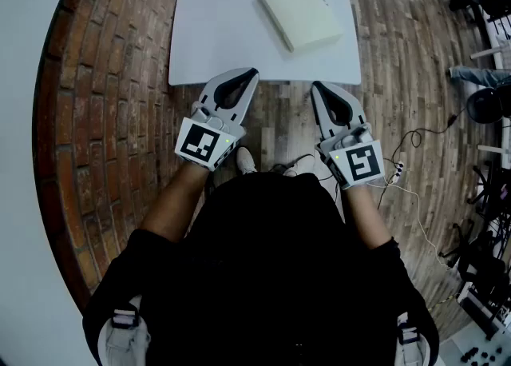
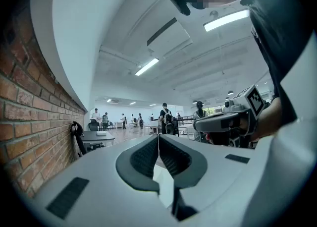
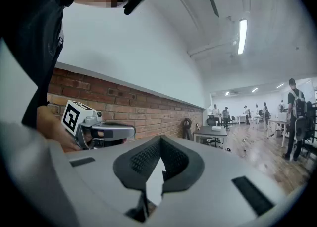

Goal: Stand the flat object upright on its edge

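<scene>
The flat object is a cream, square slab (image 1: 302,13) lying flat on the far right part of the white table (image 1: 215,37) in the head view. My left gripper (image 1: 253,72) is held just short of the table's near edge, its jaws shut with nothing between them. To its right, my right gripper (image 1: 314,85) hangs in front of the same edge, also shut and empty. Both are well short of the slab. In the left gripper view the jaws (image 2: 158,136) meet at the tips, as they do in the right gripper view (image 3: 161,139). Neither gripper view shows the slab.
A brick wall (image 1: 88,117) runs along the left. Wood floor (image 1: 399,77) surrounds the table, with cables and a power strip (image 1: 397,169) at the right and office chairs (image 1: 487,105) beyond. Distant people and desks (image 3: 213,131) fill the room.
</scene>
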`<action>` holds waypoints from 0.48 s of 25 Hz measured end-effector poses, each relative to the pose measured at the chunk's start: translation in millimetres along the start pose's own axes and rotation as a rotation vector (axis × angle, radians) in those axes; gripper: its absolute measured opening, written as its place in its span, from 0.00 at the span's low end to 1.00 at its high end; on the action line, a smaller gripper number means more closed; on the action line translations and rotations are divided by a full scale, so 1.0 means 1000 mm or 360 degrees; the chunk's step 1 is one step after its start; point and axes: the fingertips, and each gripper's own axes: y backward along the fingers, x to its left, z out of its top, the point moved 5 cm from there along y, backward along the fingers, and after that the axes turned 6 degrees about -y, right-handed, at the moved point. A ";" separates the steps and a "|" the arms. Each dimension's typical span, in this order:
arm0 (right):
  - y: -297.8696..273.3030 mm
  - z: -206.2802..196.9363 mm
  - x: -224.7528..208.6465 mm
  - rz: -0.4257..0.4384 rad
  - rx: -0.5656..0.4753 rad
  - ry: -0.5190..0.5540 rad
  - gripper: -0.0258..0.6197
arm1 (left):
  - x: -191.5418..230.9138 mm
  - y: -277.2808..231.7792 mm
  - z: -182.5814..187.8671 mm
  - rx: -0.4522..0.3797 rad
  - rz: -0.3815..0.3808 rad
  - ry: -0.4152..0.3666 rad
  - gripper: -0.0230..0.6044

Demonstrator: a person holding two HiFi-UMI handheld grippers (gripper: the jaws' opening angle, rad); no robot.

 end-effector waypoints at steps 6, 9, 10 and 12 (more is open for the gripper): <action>0.003 -0.004 -0.003 -0.0010 -0.0002 -0.0023 0.05 | -0.005 -0.002 -0.001 -0.0004 -0.0013 0.0000 0.07; 0.006 -0.006 -0.008 -0.0002 -0.0014 -0.0051 0.05 | -0.010 -0.004 -0.001 0.0011 -0.0010 0.0001 0.07; 0.008 -0.007 -0.009 -0.0001 -0.0015 -0.0056 0.05 | -0.012 -0.005 -0.001 0.0019 -0.0007 0.0003 0.07; 0.012 -0.008 -0.013 0.0000 -0.0012 -0.0054 0.05 | -0.016 -0.008 0.000 0.0026 0.0001 0.0005 0.07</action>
